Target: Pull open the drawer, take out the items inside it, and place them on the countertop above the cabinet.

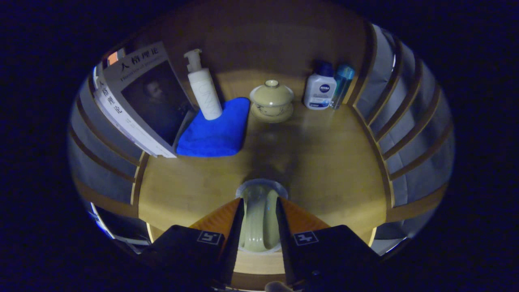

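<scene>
My gripper (260, 202) is shut on a small pale green cup (259, 221), whose glazed body shows between the two fingers and whose rim pokes out just ahead of them. The cup is low over the wooden countertop (324, 162); I cannot tell whether it touches. Beyond the fingers, at the back of the countertop, stands a pale green lidded tea bowl on a saucer (271, 100). To its left a white pump bottle (204, 91) stands on a folded blue cloth (217, 132).
A large book (142, 99) leans against the slatted left side. A white bottle with a dark blue cap (320, 90) and a slim blue bottle (342, 83) stand at the back right corner. Slatted wooden walls (405, 121) flank both sides.
</scene>
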The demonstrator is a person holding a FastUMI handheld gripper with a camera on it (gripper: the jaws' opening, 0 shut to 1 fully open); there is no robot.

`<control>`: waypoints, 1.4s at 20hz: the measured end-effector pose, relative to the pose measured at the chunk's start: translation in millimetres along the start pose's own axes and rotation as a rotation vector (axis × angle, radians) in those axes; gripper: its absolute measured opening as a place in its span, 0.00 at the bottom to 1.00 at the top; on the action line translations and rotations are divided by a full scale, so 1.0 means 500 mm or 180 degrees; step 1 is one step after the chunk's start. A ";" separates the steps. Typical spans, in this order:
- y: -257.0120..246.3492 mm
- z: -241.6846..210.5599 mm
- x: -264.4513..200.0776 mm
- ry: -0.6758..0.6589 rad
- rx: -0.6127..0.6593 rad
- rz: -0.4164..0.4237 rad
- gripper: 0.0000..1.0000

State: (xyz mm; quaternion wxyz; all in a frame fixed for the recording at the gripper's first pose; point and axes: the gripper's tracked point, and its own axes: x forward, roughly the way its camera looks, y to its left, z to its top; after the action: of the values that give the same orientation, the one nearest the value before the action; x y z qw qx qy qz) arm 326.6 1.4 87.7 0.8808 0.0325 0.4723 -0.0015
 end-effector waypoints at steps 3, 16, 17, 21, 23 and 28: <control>0.012 0.006 -0.027 -0.0182 0.0003 0.0028 0.50; 0.060 -0.133 -0.185 -0.1212 -0.0356 0.0225 0.50; 0.062 -0.148 -0.202 -0.1339 -0.0384 0.0227 0.51; 0.068 -0.217 -0.276 -0.1871 -0.0435 0.0227 0.51; 0.085 -0.259 -0.312 -0.2097 -0.0440 0.0358 0.85; 0.107 -0.380 -0.400 -0.2605 -0.0433 0.0562 1.00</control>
State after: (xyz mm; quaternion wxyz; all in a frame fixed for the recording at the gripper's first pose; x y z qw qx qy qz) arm 59.4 60.6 152.2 0.9926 0.0114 0.0782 0.0923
